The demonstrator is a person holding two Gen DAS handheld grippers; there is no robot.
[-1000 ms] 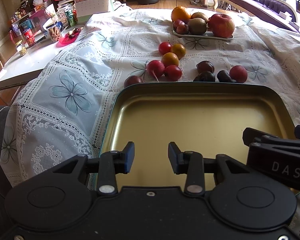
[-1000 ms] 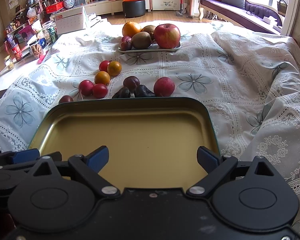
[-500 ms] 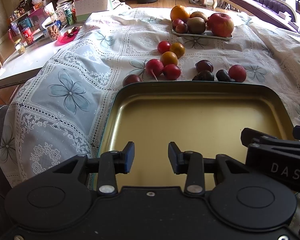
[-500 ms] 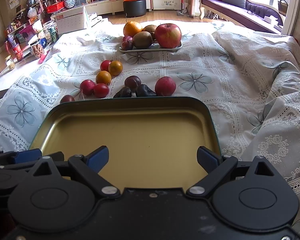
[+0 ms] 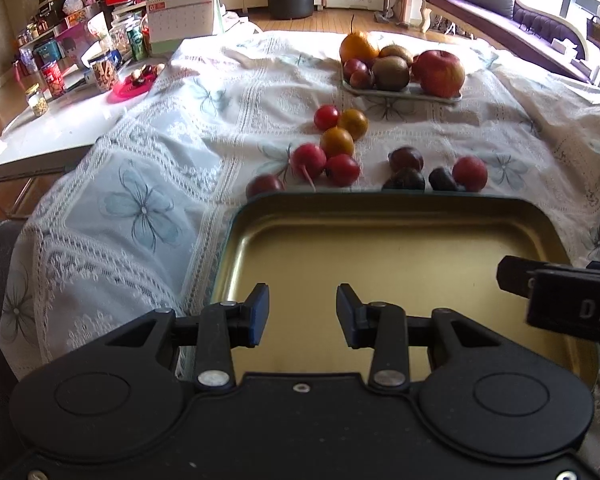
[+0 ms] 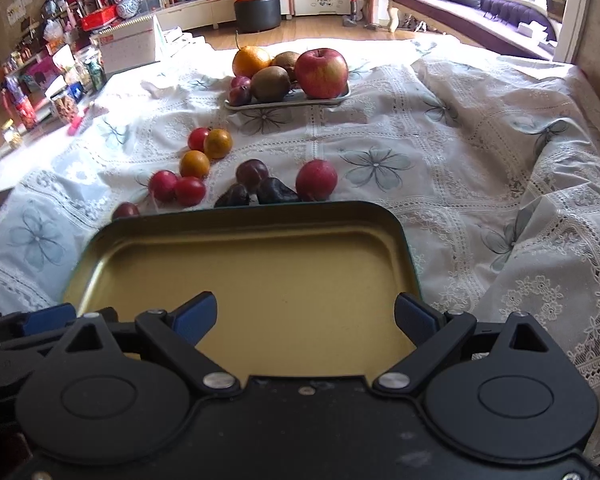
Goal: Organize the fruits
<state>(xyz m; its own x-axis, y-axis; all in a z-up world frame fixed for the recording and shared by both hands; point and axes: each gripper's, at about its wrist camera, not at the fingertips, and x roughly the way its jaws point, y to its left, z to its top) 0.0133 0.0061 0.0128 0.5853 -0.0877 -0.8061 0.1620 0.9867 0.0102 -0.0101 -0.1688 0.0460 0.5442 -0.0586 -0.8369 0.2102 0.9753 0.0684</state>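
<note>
An empty gold tin tray lies on the tablecloth just ahead of both grippers. Beyond its far rim lie several small loose fruits: red ones, orange ones and dark ones. Farther back a plate holds an apple, kiwis and an orange. My left gripper is partly open and empty over the tray's near left. My right gripper is wide open and empty over the tray's near edge; it also shows in the left wrist view.
A white lace tablecloth covers the table and bunches up at the right. A side table with jars, cans and a pink dish stands to the left. A sofa and a black stool stand beyond the table.
Both views have lifted and shifted slightly, so the tray sits lower in frame. The left view has turned a little left. Jaws and fruits are unchanged.
</note>
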